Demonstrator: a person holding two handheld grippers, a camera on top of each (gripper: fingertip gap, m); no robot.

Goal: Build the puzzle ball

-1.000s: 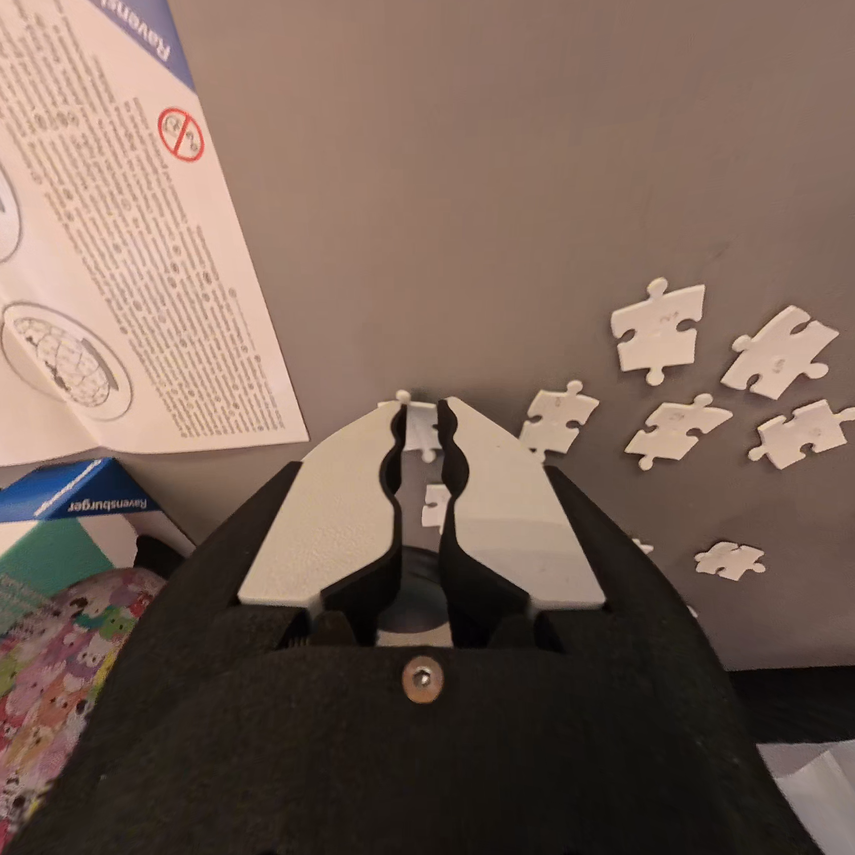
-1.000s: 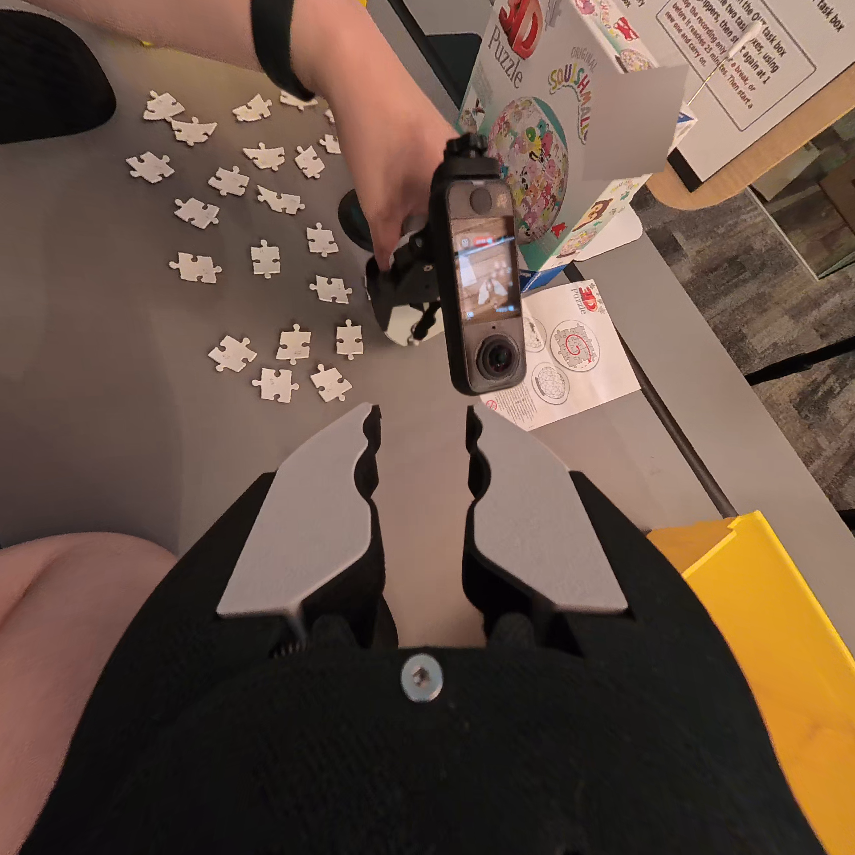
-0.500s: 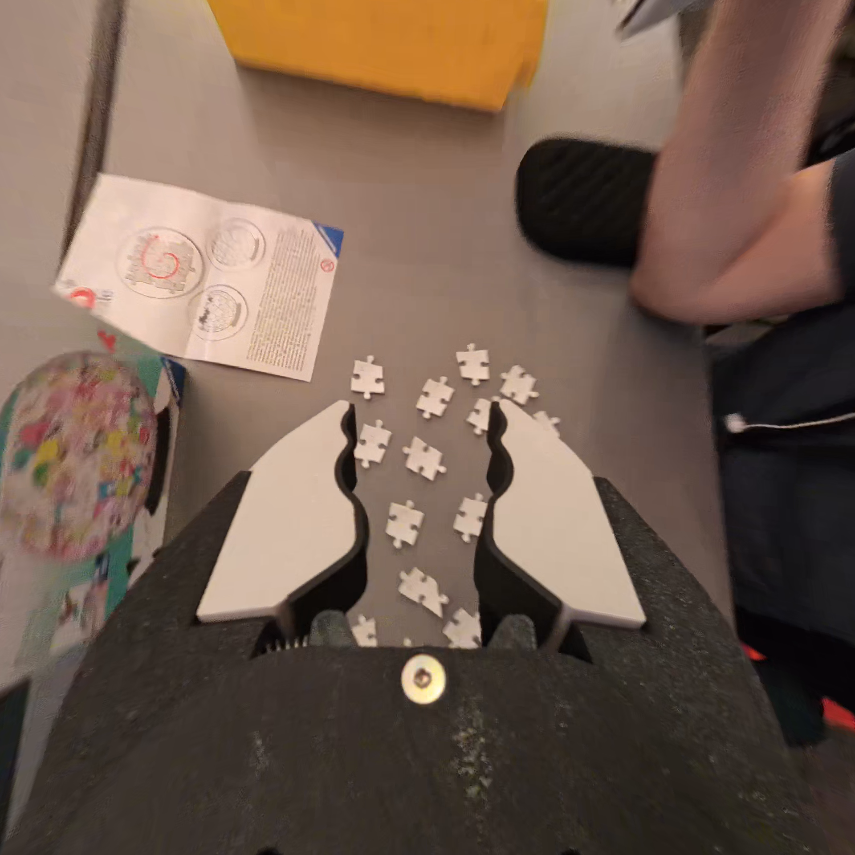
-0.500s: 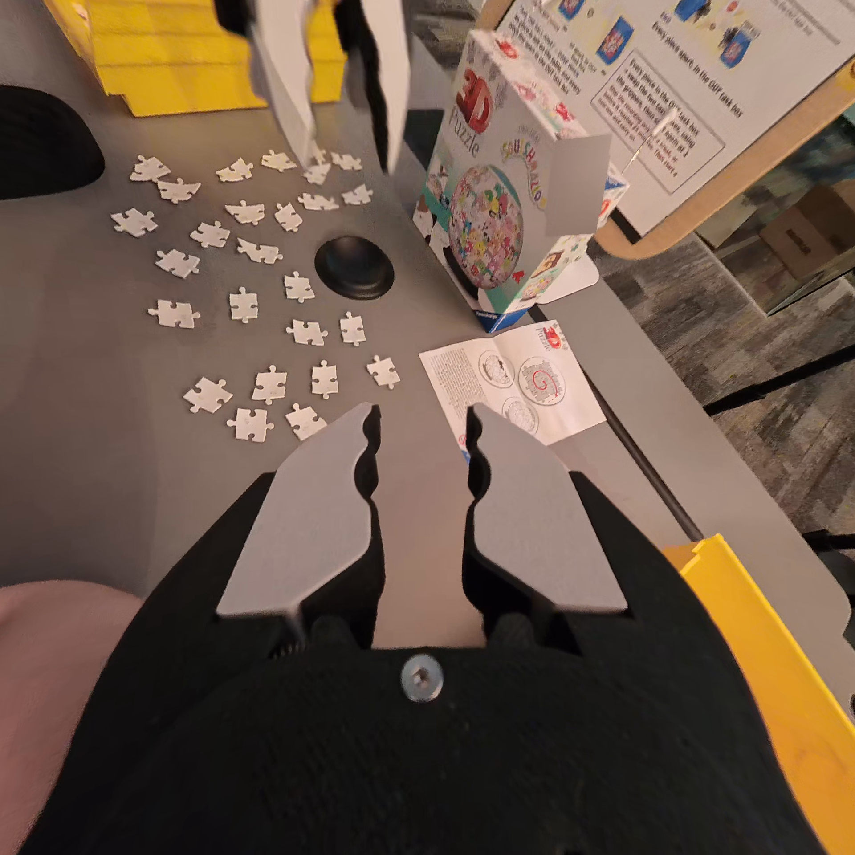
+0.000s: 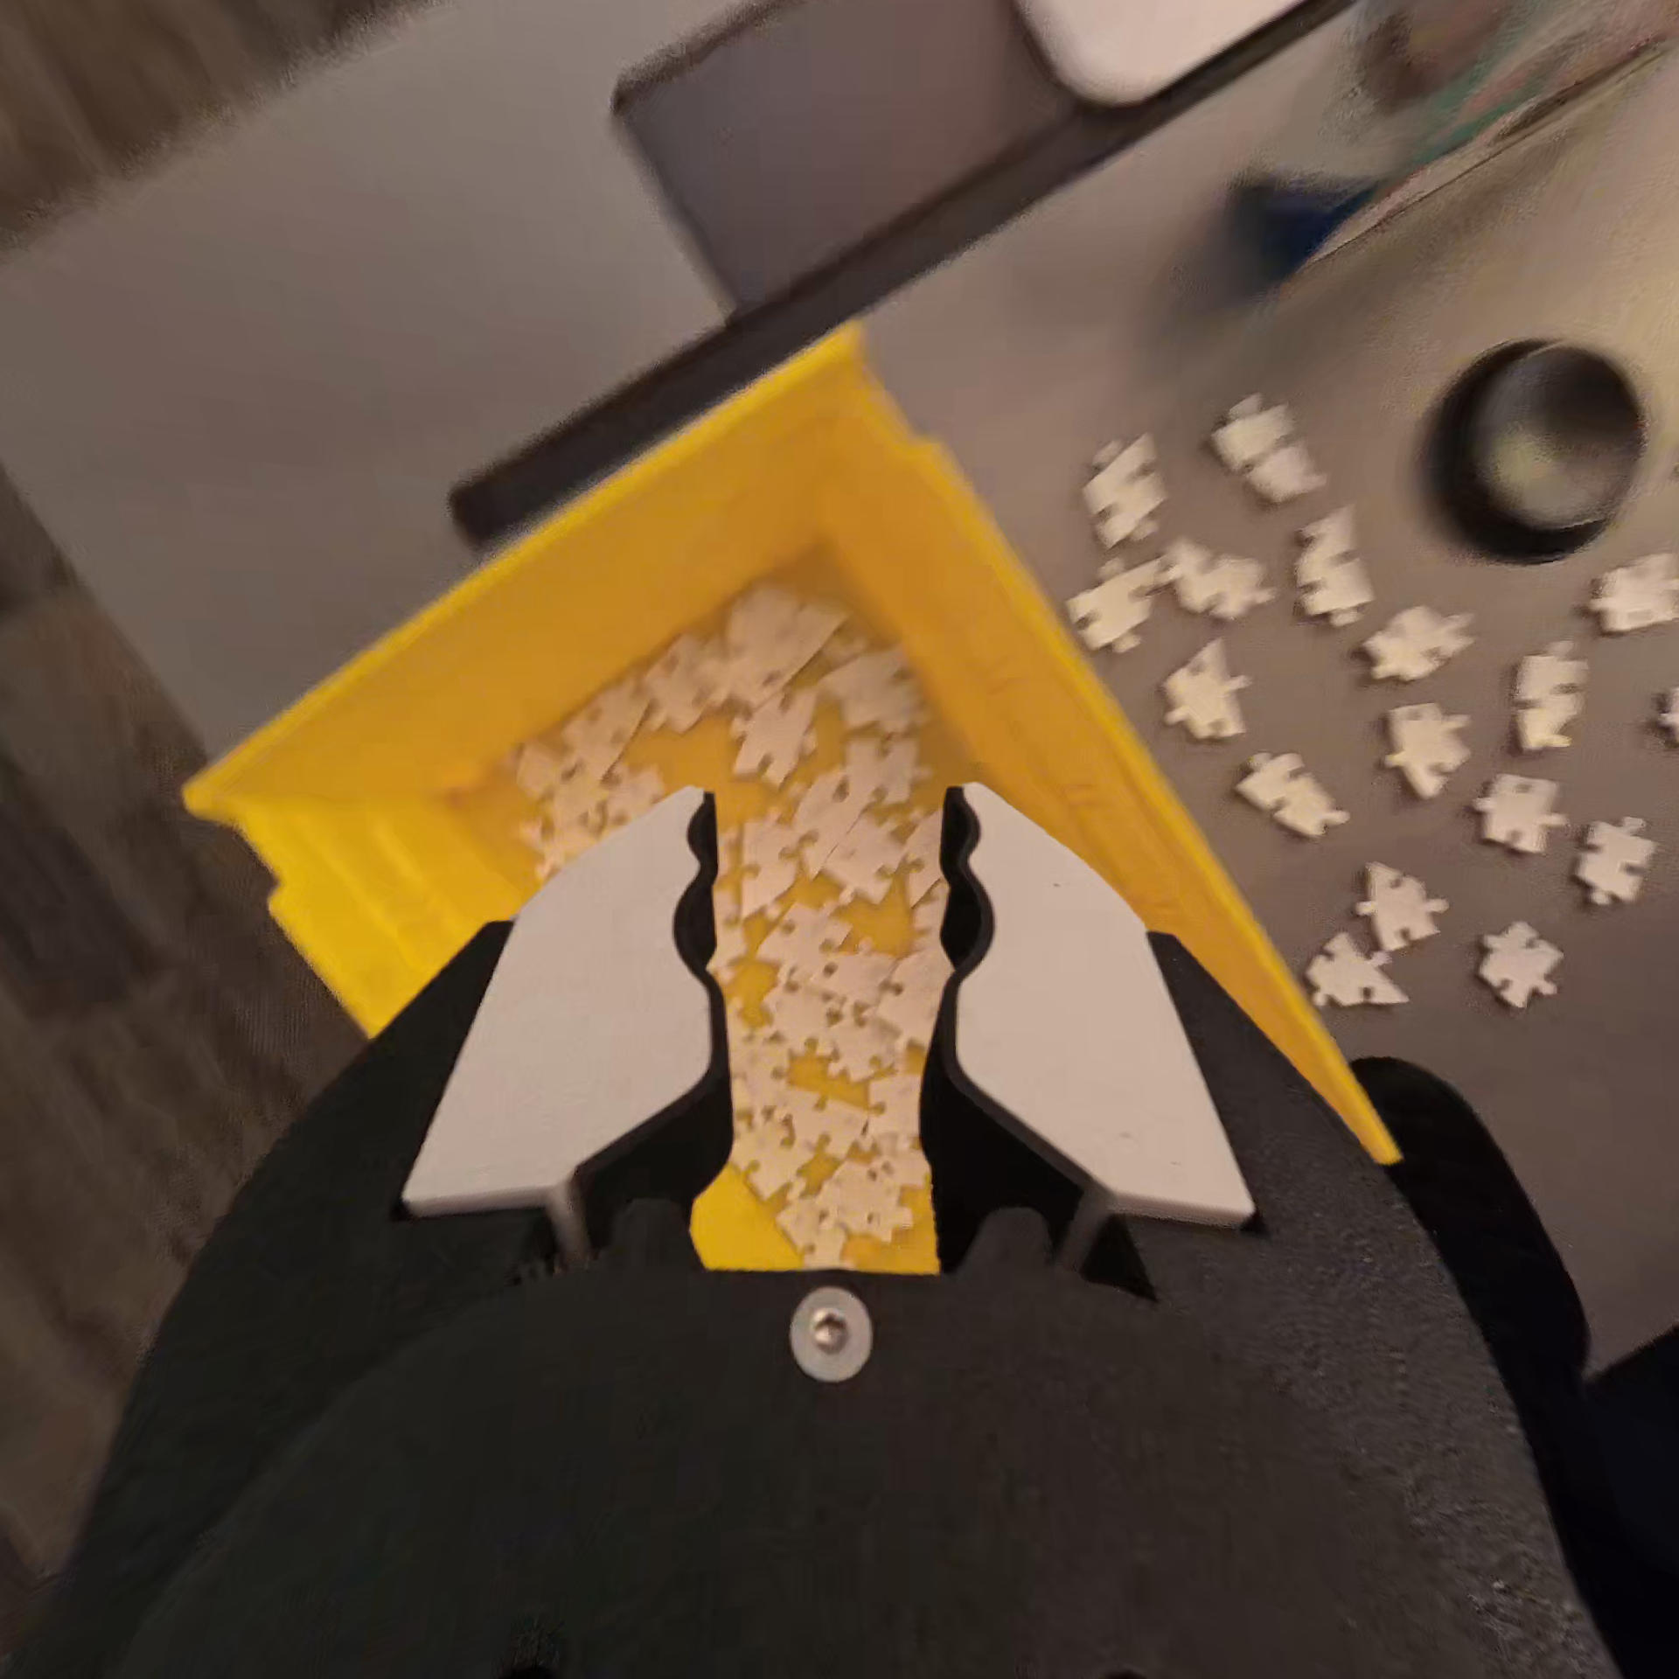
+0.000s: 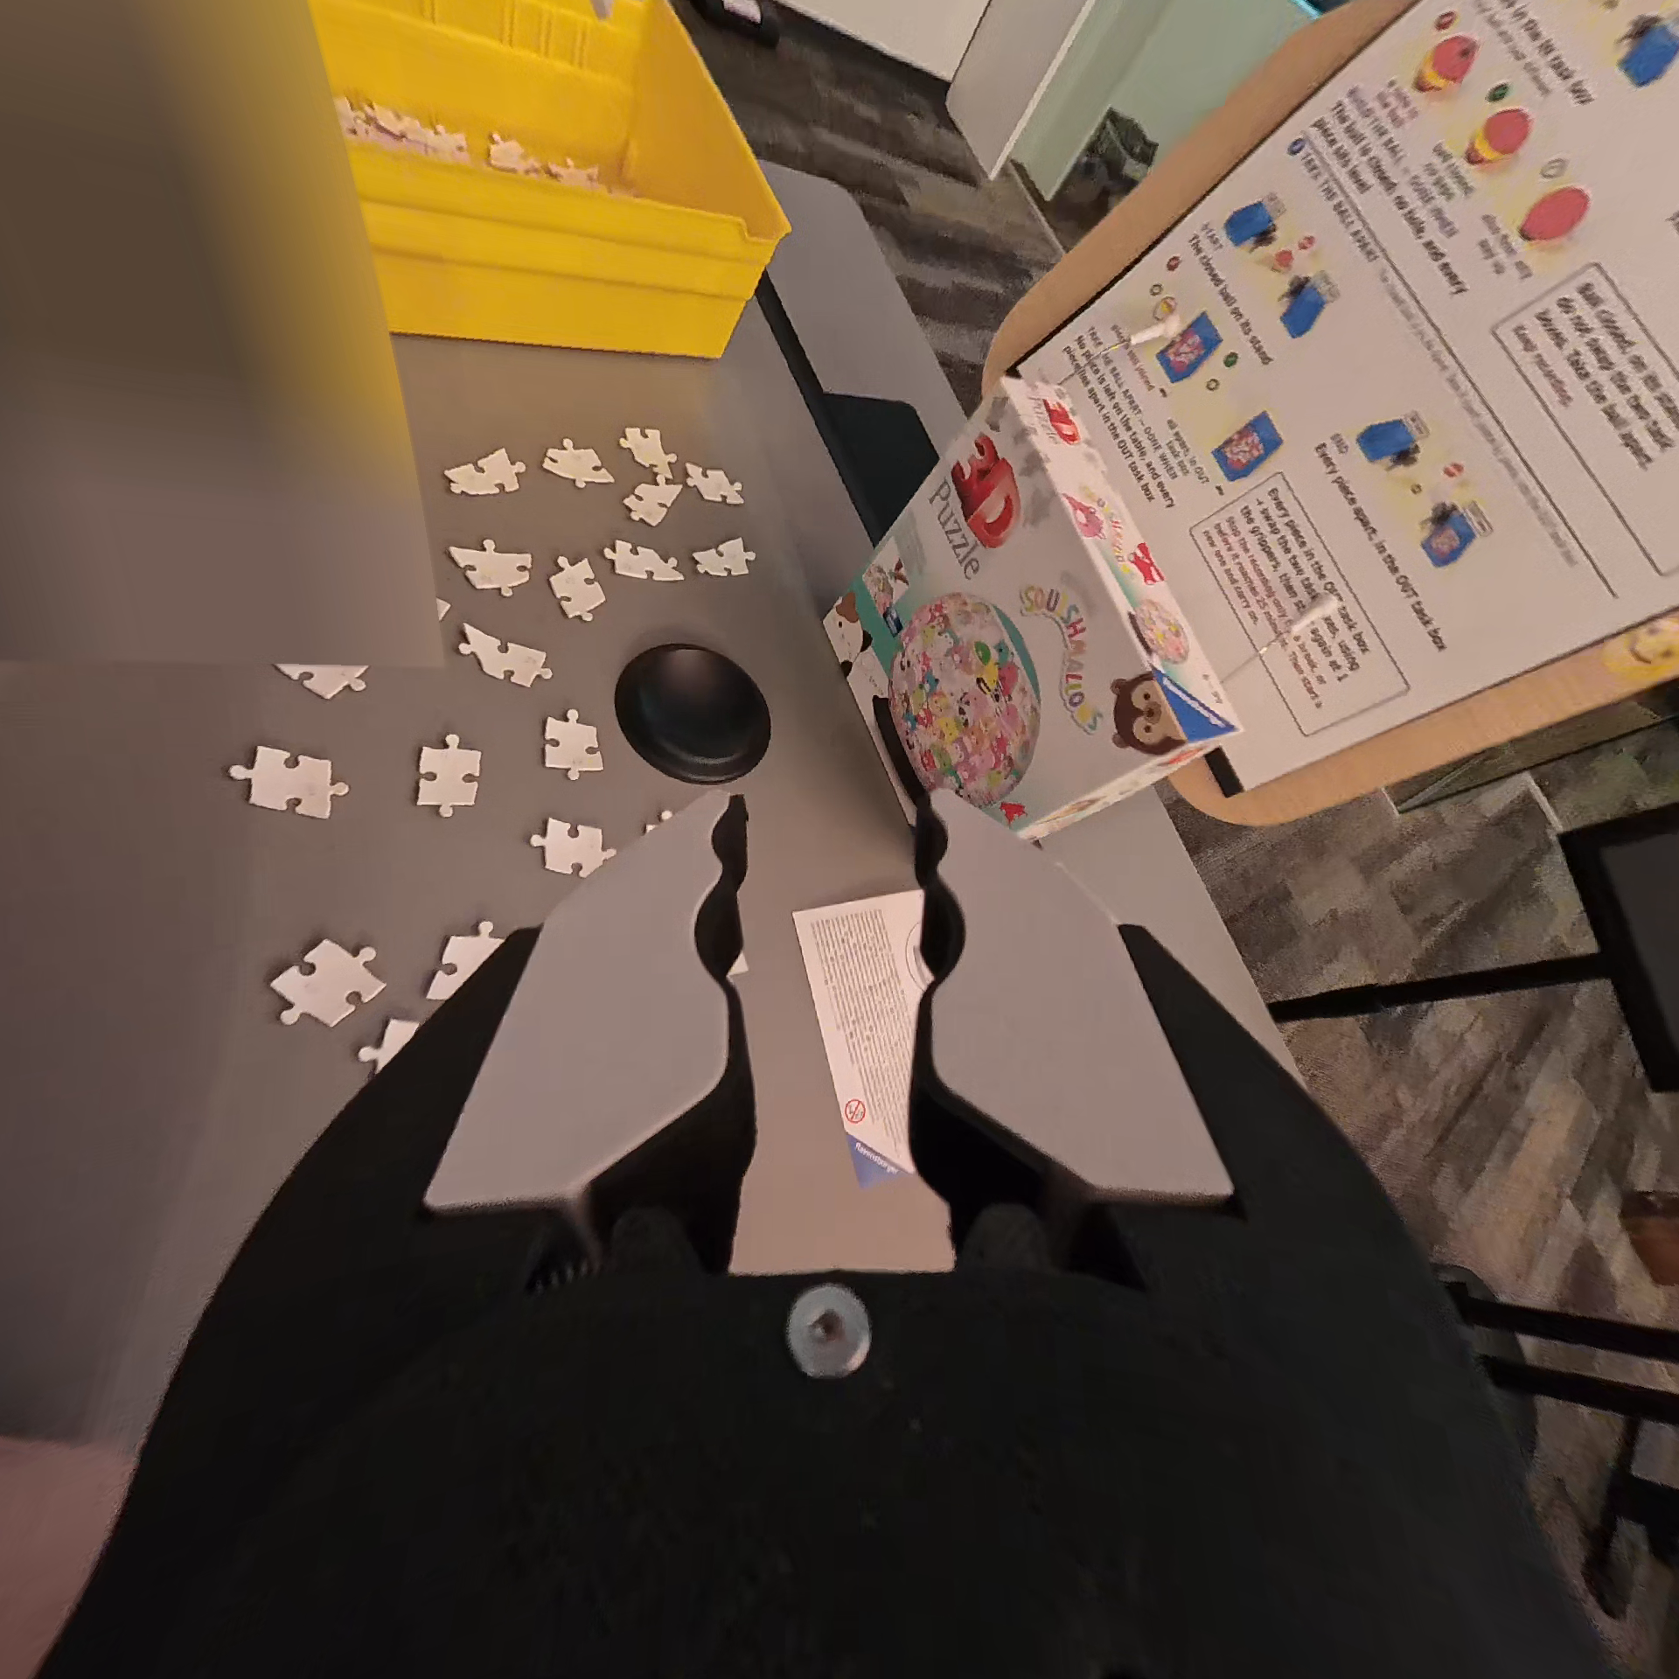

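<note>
1. Right now my left gripper [image 5: 827,799] hangs over the yellow bin [image 5: 918,545] with its jaws spread apart and nothing between them; the left wrist view is motion-blurred, so I cannot read fine detail.
2. Directly below it, the bin's floor is covered by a loose heap of white pieces [image 5: 818,727], overlapping one another.
3. My right gripper [image 6: 827,809] is likewise parted and empty, held above the grey table [image 6: 136,909] with the folded instruction leaflet [image 6: 863,999] showing between its fingers.
4. Further out, more loose pieces [image 6: 445,772] lie spread singly on the table, blank side up, near the round black stand [image 6: 692,713]; the puzzle box [image 6: 1027,636] stands just beyond it.
5. No assembled part of the ball shows in either view, so I judge the build barely begun: this is the piece-fetching step.
6. Next, I would lower the left gripper into the heap and close on a single piece by its edge; the overlap means I could lift two at once.
</note>
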